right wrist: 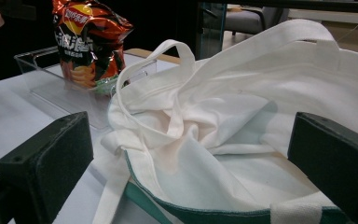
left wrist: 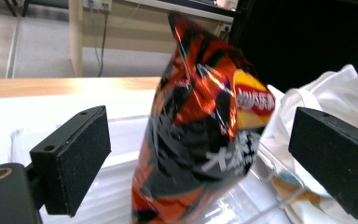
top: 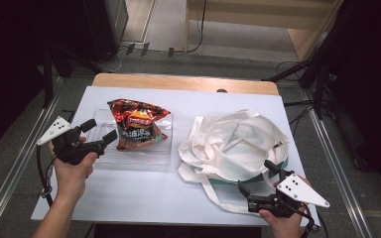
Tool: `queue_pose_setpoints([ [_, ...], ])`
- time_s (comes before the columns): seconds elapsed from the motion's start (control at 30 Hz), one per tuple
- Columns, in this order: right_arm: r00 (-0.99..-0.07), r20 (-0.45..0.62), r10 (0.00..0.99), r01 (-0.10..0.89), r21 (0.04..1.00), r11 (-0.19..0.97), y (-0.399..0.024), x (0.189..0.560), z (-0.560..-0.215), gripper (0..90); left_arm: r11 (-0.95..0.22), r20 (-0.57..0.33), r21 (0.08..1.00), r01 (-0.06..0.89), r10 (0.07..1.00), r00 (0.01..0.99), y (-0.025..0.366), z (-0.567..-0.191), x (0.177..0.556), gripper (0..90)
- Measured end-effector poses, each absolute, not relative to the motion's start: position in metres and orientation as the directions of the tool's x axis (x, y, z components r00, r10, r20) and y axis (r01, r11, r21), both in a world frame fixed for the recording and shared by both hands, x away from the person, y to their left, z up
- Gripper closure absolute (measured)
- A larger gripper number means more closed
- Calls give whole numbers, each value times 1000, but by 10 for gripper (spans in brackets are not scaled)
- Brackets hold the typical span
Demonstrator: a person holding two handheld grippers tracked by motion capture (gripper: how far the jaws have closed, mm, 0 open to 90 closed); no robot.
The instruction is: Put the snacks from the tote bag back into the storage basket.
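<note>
— What's the left hand doing over there?

— The left gripper (top: 99,133) hangs at the left edge of the clear plastic tray (top: 164,159), pointing at the chip bag (top: 138,124). Its jaws are spread wide, and nothing is gripped. In the left gripper view the bag (left wrist: 200,135) sits in the gap between the two black pads (left wrist: 81,158), touching neither of them.

— So the bag is free?

— Free, yes. It stands inside the tray, more or less upright, its crimped top leaning a little (red, orange and black foil, with a yellow logo near the top). The tray itself rests on the white table sheet (top: 129,198), left of centre.

— And the other side?

— The right gripper (top: 258,184) is low at the near right corner of the table, held in the person's right hand (top: 283,220). Its jaws are also apart, with no grasp on anything. From the right gripper view, they frame the near edge of the white tote bag (right wrist: 242,140), and I can't tell whether a pad brushes the cloth.

— Where's that tote lying?

— Slumped on the right half of the table, just beside the tray, its mouth gaping and its handles flopped across it. A green band (right wrist: 205,215) runs along its near rim. One strap trails toward the table's front edge, close to the right gripper.
</note>
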State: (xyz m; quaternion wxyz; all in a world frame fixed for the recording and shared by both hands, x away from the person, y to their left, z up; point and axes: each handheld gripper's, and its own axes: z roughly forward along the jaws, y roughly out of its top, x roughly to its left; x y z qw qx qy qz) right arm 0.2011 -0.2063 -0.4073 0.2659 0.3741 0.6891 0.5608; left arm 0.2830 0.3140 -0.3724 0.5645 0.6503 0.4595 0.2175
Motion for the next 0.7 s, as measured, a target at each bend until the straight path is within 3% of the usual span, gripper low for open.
queue_pose_setpoints([
  [0.7,-547,62,835,228,971,78,-218,205,-411,1,12,-184,940,342,859,477,319,-395,241,50],
])
